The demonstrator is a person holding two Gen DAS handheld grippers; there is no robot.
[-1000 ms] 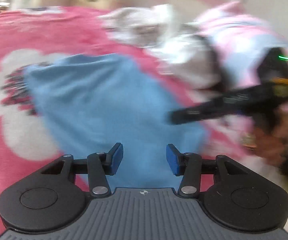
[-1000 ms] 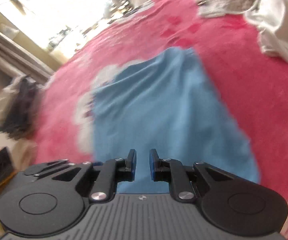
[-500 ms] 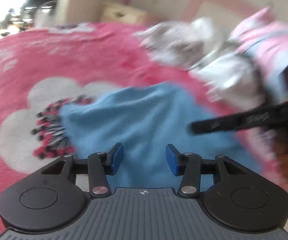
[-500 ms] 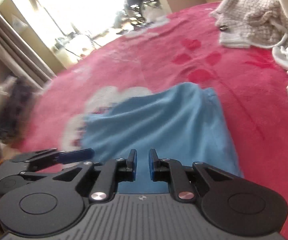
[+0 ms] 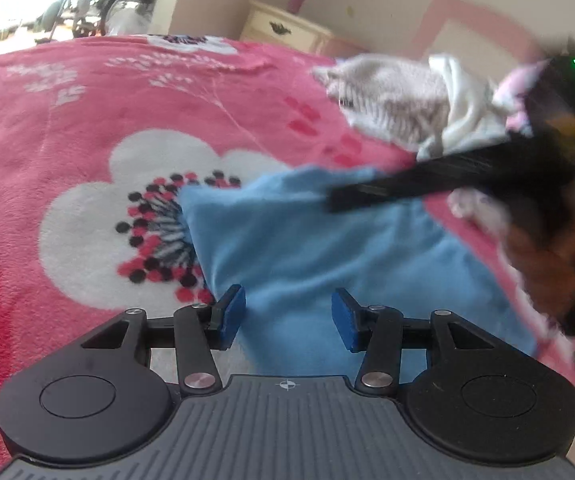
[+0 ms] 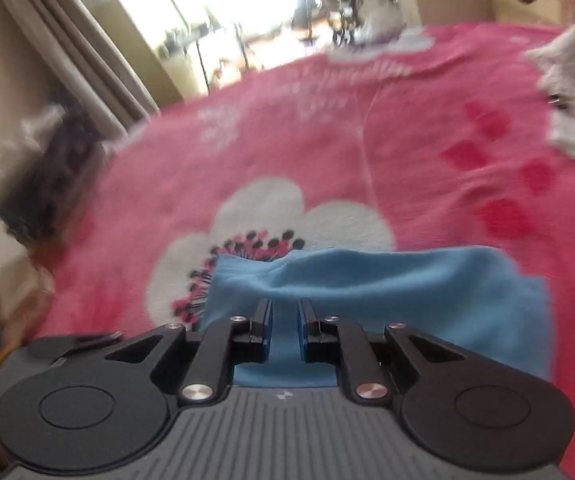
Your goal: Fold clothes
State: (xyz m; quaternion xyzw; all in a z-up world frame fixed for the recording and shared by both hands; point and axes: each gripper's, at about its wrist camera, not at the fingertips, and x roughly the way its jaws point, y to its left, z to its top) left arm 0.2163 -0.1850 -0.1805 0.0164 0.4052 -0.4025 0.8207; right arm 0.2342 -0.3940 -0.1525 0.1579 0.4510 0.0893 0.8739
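Lying on the pink blanket, the blue cloth sits under both claws. Left claw is opening, empty. Right claw is nearly closed, empty; only the left view shows a clothes pile at 2 o'clock.

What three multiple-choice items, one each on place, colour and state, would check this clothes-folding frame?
1. Where does the blue garment lie?
A. partly over the blanket's white flower
B. on the cream nightstand
C. on the floor

2. What colour is the blanket?
A. green
B. pink
C. grey

3. How do the left gripper jaws stand?
A. shut on the garment
B. apart, gripping nothing
C. out of view

Key: 1 A, its edge covers the white flower; 2 B, pink with red marks; 3 B, the pads are apart and opening over the cloth.
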